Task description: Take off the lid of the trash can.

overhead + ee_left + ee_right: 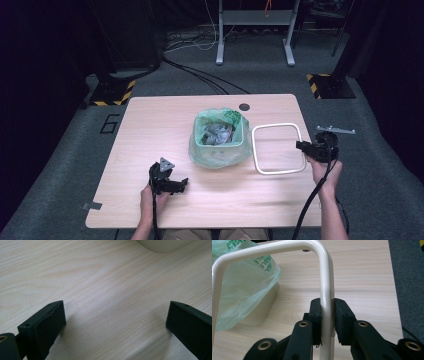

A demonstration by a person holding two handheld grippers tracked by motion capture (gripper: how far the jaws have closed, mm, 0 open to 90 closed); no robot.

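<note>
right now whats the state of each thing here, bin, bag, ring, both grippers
bin: upright on the table, lined, rim bare of the ring
bag: green, draped over the bin's rim, crumpled stuff inside
ring: white, off the bin, to its right, gripped on one side
right gripper: jaws shut on the ring
left gripper: jaws open, nothing between them, over bare table

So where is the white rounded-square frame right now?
In the high view the white rounded-square frame sits at the table's right, just right of the small bin lined with a green plastic bag; the right gripper clamps its right-hand side.
</note>
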